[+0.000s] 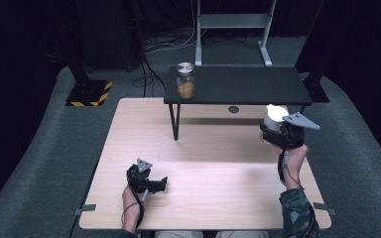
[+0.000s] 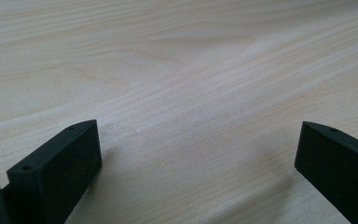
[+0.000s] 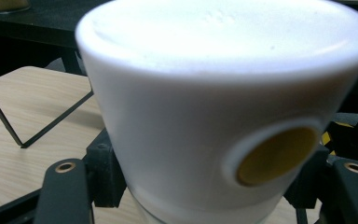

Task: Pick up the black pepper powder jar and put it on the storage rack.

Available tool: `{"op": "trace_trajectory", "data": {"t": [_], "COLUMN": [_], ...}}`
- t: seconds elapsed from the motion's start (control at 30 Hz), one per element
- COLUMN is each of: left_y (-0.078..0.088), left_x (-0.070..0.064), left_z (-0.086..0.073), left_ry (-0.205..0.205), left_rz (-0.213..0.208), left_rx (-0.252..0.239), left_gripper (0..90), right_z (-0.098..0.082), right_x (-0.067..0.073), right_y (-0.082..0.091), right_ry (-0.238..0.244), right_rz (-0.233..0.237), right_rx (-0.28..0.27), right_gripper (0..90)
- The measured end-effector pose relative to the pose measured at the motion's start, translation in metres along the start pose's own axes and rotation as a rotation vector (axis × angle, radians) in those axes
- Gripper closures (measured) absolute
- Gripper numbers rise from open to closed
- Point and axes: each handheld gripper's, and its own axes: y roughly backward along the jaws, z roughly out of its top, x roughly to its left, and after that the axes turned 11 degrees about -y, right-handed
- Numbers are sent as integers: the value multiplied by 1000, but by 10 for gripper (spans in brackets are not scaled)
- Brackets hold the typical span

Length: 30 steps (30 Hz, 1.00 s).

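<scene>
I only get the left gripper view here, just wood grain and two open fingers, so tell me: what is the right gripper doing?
Observer: The right gripper is shut on a white container, over the far right part of the table.
Operator: Anything notable on that container?
Observer: The right gripper view shows a round yellow spot on its side.
Operator: What else is out there?
Observer: A glass jar with a silver lid stands on the left end of a low black shelf at the table's far edge.
</scene>
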Motion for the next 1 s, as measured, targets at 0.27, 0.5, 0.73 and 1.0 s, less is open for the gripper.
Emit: {"op": "trace_trajectory", "data": {"t": [0.27,0.5,0.73,1.0], "left_y": [0,0,0,0], "left_x": [0,-1,-1,-1], "left_z": [0,1,1,1], "left_ry": [1,-5,-8,-9], "left_rz": [0,5,6,8], "left_rx": [0,5,7,8], "left_gripper": [0,3,3,3], "right_z": [9,15,20,28], "right_x": [1,0,0,3], "right_y": [0,-2,-4,-2], "right_ry": [3,-4,-1,8], "right_rz": [8,19,23,27], "right_rx": [-5,-3,-5,-14], "right_gripper": [300,300,300,300]}}
